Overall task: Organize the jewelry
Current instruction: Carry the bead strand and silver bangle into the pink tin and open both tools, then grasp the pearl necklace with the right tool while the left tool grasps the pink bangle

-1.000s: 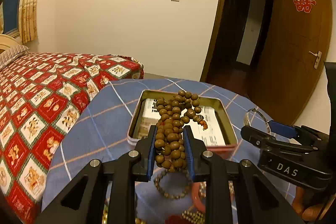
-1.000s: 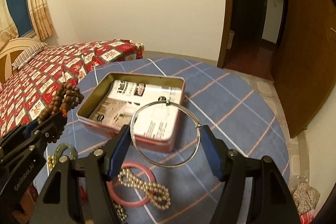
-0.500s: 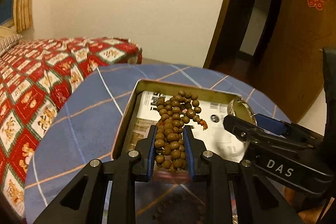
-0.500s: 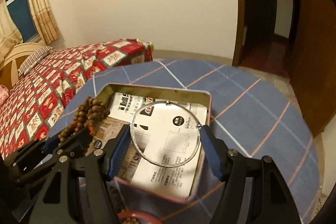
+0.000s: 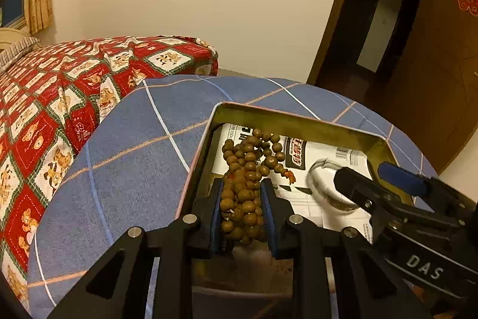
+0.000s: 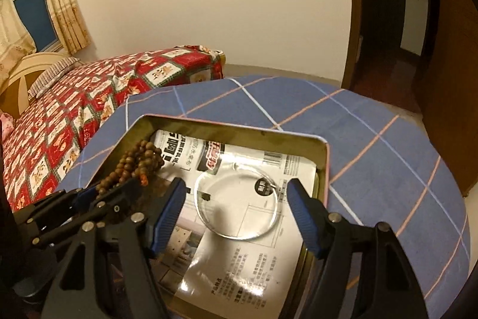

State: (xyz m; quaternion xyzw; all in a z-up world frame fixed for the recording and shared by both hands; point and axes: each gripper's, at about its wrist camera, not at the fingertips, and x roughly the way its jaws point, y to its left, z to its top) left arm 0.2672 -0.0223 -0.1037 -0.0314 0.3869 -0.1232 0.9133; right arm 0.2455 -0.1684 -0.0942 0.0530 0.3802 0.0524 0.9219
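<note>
Step in hand, by my read: dropping two pieces into the tin box (image 6: 324, 157) at once. Left gripper (image 5: 241, 210) is clamped on the wooden bead strand (image 5: 246, 169), bunched btwn the blue pads, upper loops spilling fwd over the printed paper lining (image 6: 239, 253) at the tin's left side; whether the beads touch the lining can't be told. Right gripper (image 6: 236, 208) has its fingers spread wide apart, and the silver wire bangle (image 6: 237, 201) sits btwn them over the lining, apart from both pads as far as I can see, so it looks released and lying in the tin, though contact w/ the paper isn't certain. Next, I'd judge: left needs to open so the beads fall inside the left wall, w/o the tail snagging on a pad; right needs to lift straight up, not sideways, so a pad doesn't hook the bangle. Room: tin walls are close on both sides, left rim just beside the left fingers, right rim just beside the right pad; the two grippers are near each other in the middle. Blue plaid tablecloth (image 6: 388, 145) beyond is open; the bed (image 5: 59, 85) is just beside the table's left edge.
</note>
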